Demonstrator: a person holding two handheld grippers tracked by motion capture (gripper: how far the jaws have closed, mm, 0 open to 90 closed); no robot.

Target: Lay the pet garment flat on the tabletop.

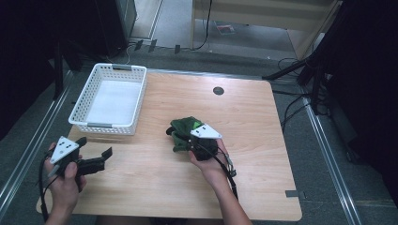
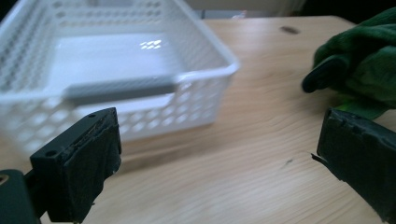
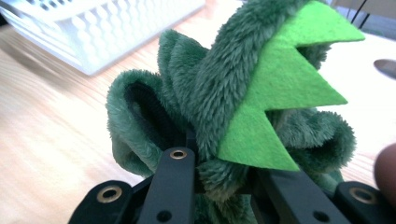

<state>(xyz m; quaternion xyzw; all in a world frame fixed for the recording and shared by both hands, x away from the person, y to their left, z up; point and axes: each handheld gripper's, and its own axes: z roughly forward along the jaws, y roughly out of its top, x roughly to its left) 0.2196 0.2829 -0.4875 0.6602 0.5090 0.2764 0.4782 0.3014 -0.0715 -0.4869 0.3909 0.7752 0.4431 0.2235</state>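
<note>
The green plush toy (image 1: 184,131) is clamped in the right tool (image 1: 190,140) at the centre of the high view, on the bench (image 1: 263,154). The left tool (image 1: 96,152), at lower left by the bench's near edge, is held wide open and empty. Bare wood is left between it and the white basket (image 1: 111,126) at upper left.

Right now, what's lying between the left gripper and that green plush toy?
Nothing: in the high view, only bare wooden table separates the open left gripper from the green plush toy, which the right gripper clamps.
</note>
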